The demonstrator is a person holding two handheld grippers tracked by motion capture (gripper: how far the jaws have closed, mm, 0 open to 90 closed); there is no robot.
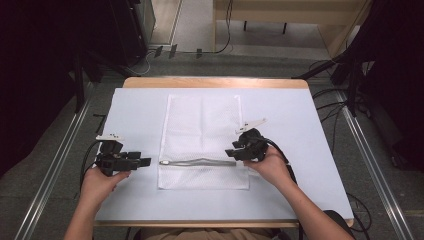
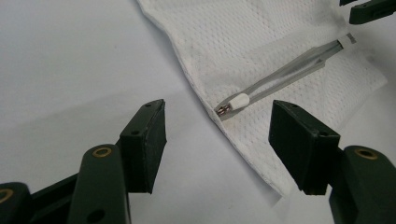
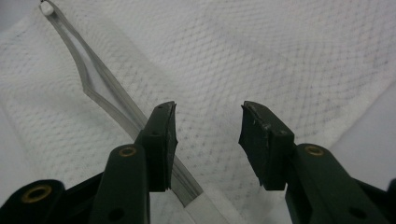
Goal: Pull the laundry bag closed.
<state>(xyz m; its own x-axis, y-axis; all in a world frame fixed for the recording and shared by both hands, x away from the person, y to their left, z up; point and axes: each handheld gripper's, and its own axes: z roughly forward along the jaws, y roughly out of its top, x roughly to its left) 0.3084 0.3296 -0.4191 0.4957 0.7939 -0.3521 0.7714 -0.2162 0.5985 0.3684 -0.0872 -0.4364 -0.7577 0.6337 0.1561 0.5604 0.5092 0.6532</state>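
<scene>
White covering spreads over the surface (image 1: 140, 107), with a mesh laundry bag (image 1: 202, 130) flat at its middle. Left tongs (image 1: 144, 161) gape just beside the bag's zipper (image 1: 197, 162); right tongs (image 1: 231, 151) hover half-wide above it, holding nothing.

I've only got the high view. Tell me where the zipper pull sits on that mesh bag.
Observer: The white zipper pull sits at the edge of the mesh bag, just ahead of the left tongs, which are open and empty.
Operator: Report whether the zipper is shut.
Observer: The zipper gapes partway open.
Operator: Now the right tongs.
Observer: The right tongs are open above the mesh, one jaw over the zipper tape, nothing pinched.
</scene>
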